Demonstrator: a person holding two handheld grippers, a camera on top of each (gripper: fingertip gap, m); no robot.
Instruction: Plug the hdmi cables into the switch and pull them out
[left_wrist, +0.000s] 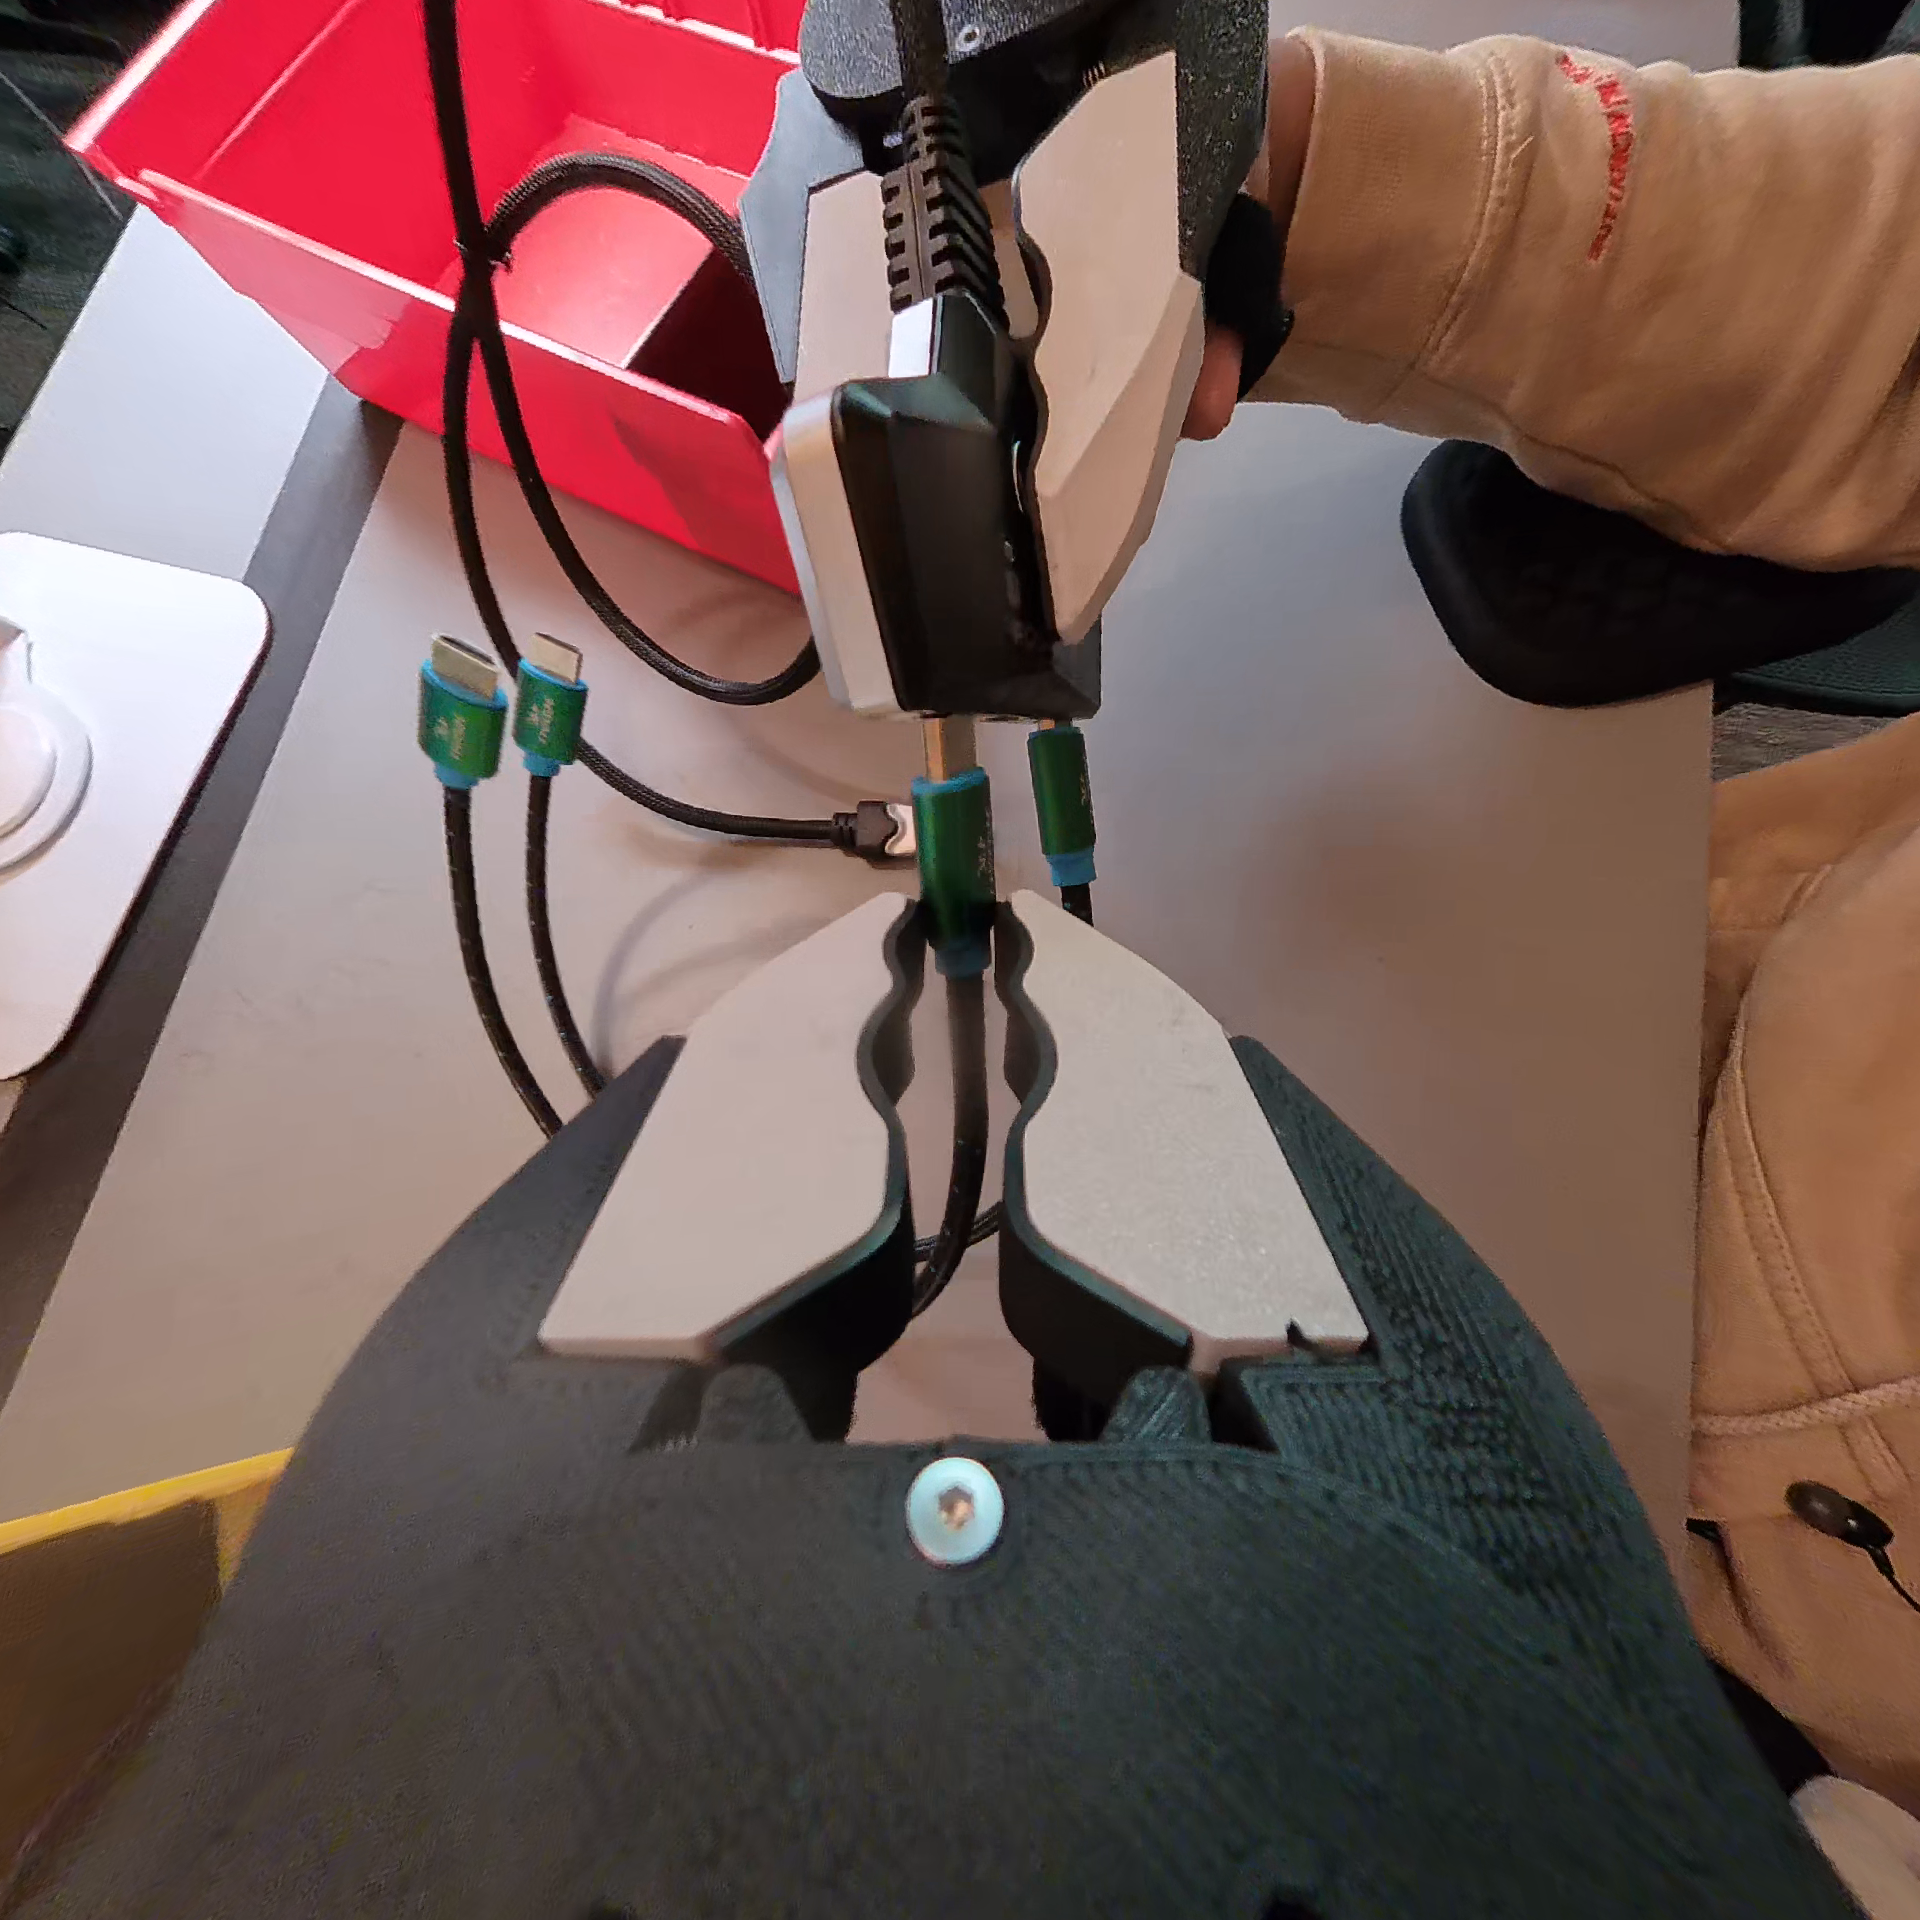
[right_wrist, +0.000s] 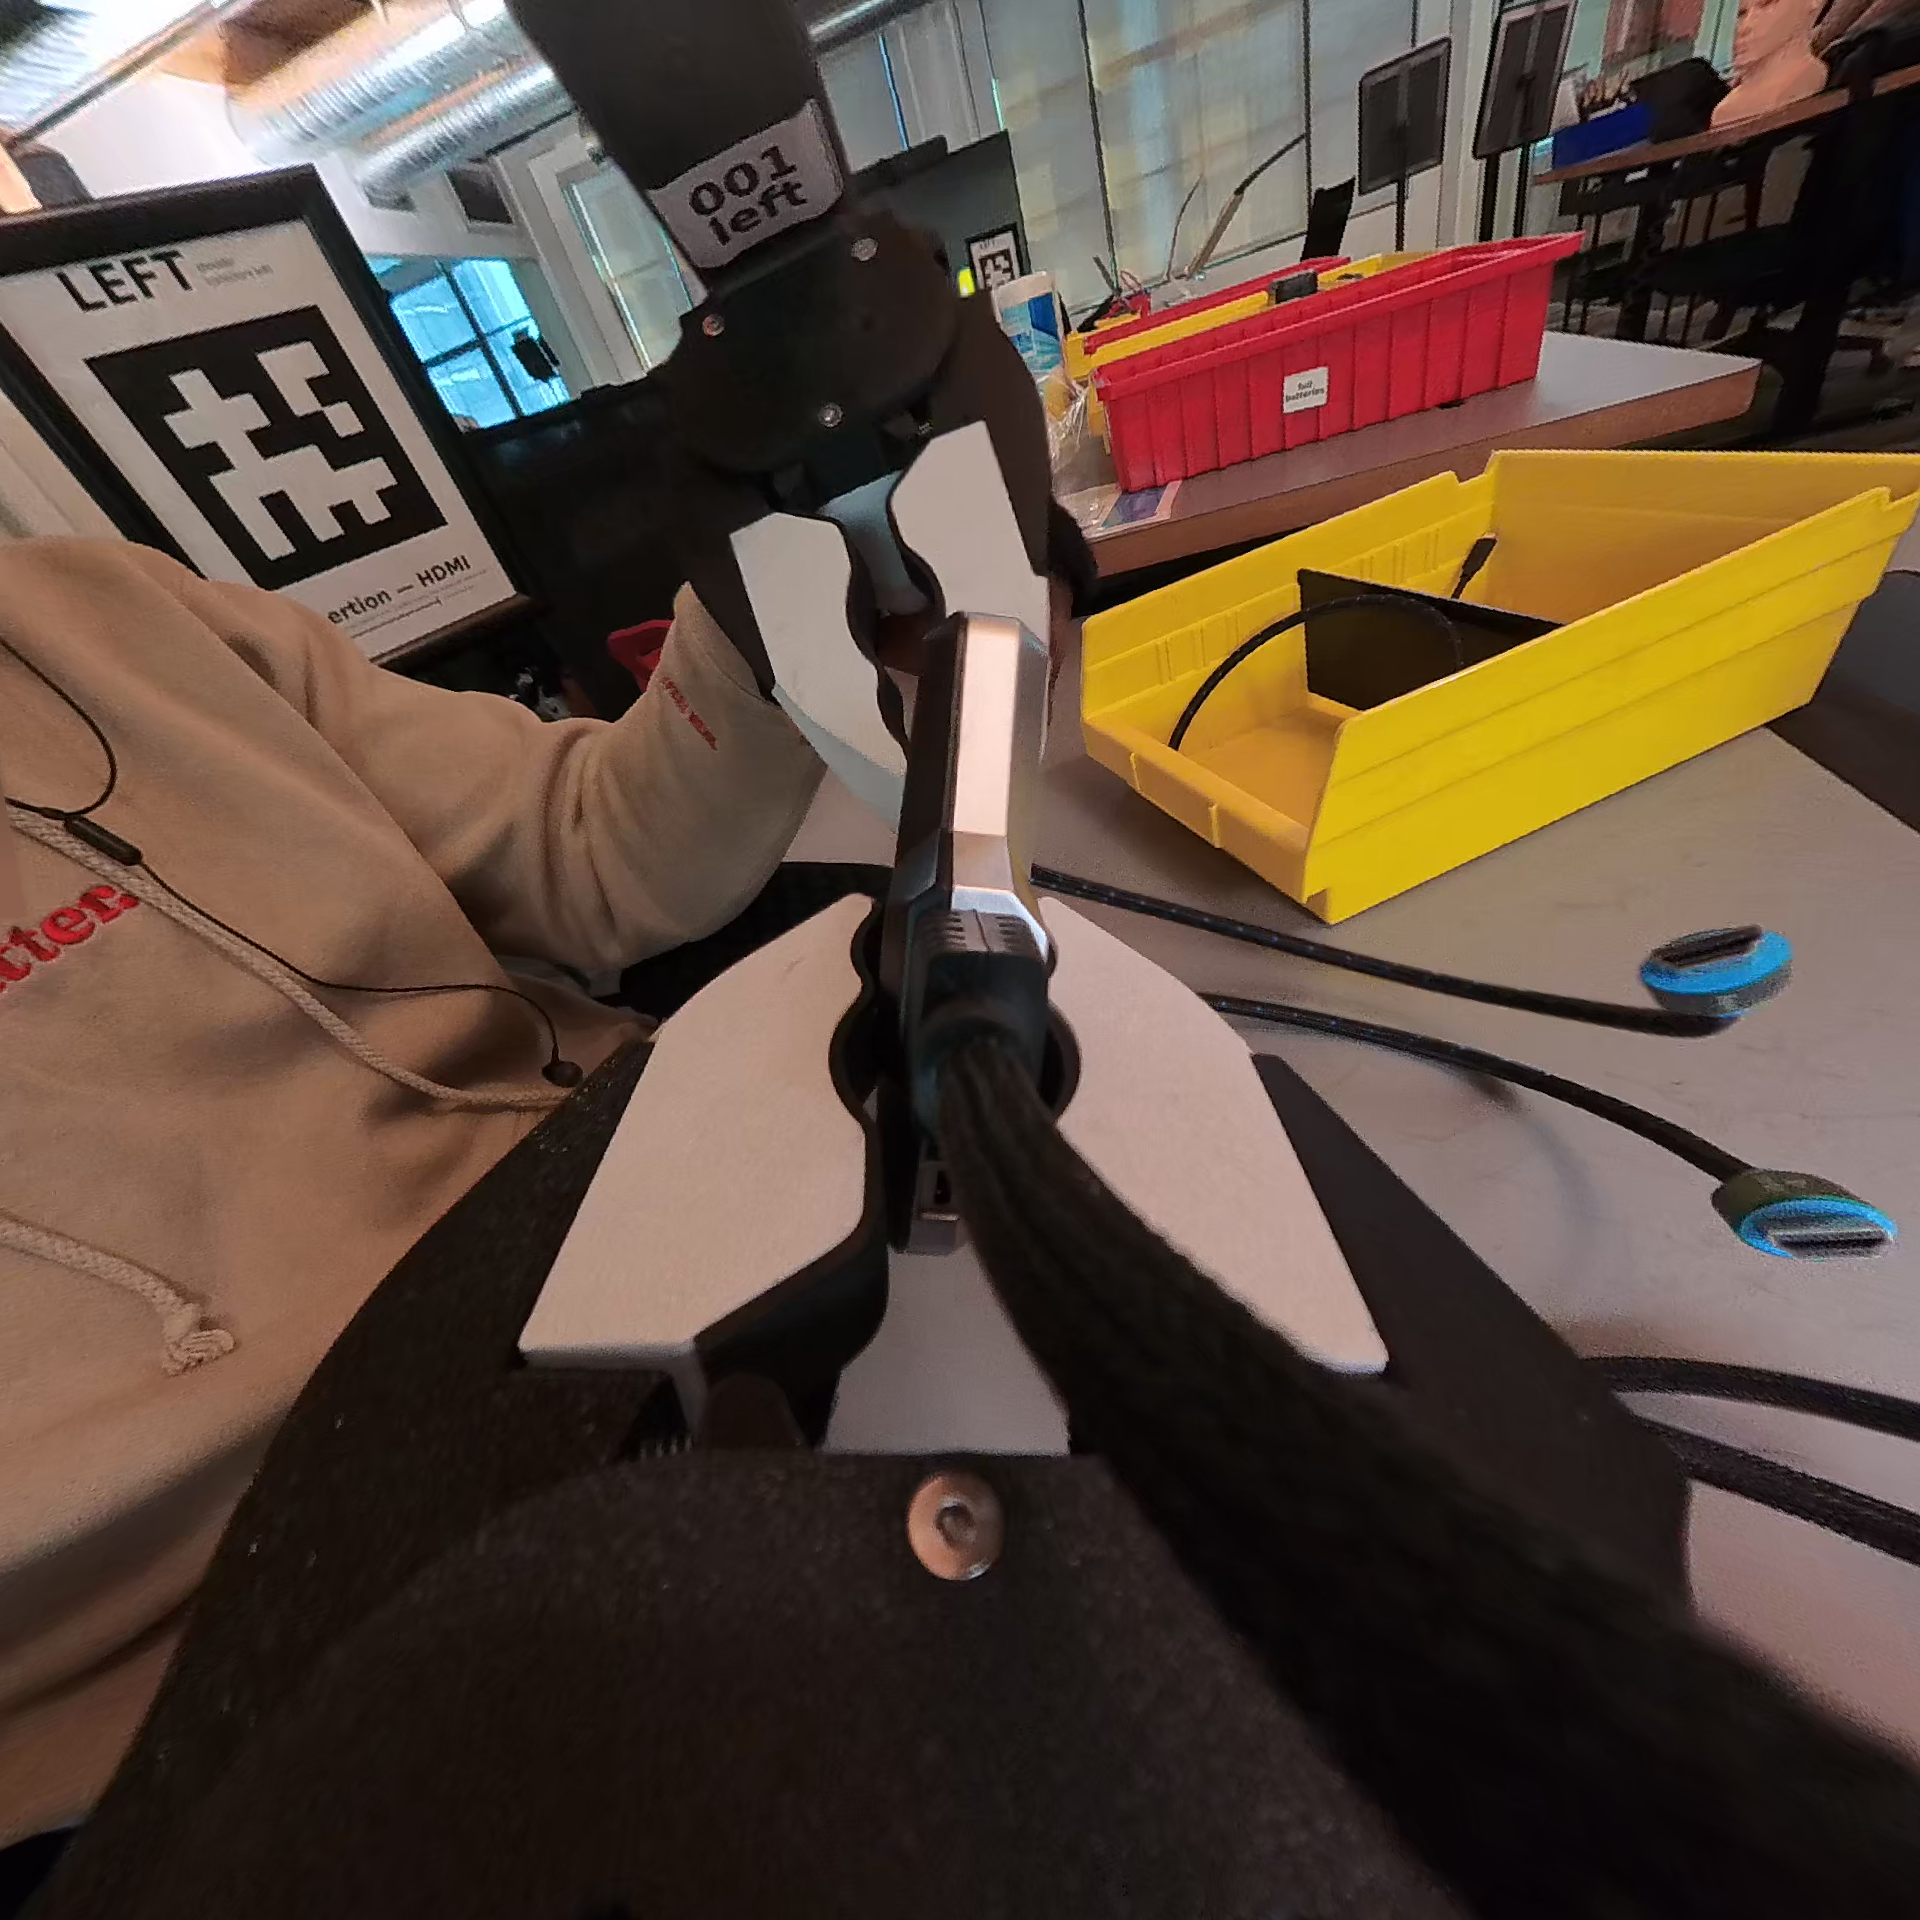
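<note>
Left tool (left_wrist: 958, 914) clamped on a green HDMI plug (left_wrist: 954, 847), silver tongue partly showing just below the switch (left_wrist: 914, 540): half seated, whether going in or coming out not clear. Second green plug (left_wrist: 1060, 805) just beside it to the right, apparently fully home. Right tool (right_wrist: 961, 971) closed on the switch at its cable end, holding it off the table (left_wrist: 1351, 831), thick braided lead (right_wrist: 1091, 1226) running back over the tool.

Handling, as a judgement: switch small, rigid and light, smooth metal shell likely slippery, so a grip across the flat faces near the lead seems safest. Plug shell hard and short; best held on the green barrel, not on the braided cable, which is stiff-springy and will tug sideways. Straight pull or push along the port axis, no rocking.

Left wrist view alone shows both ports, two loose plugs (left_wrist: 504, 717) well left of the tool and a red bin (left_wrist: 416, 208) beyond. Right wrist view alone shows a yellow bin (right_wrist: 1507, 727) ahead-right and two free plugs (right_wrist: 1720, 971) to the right.
</note>
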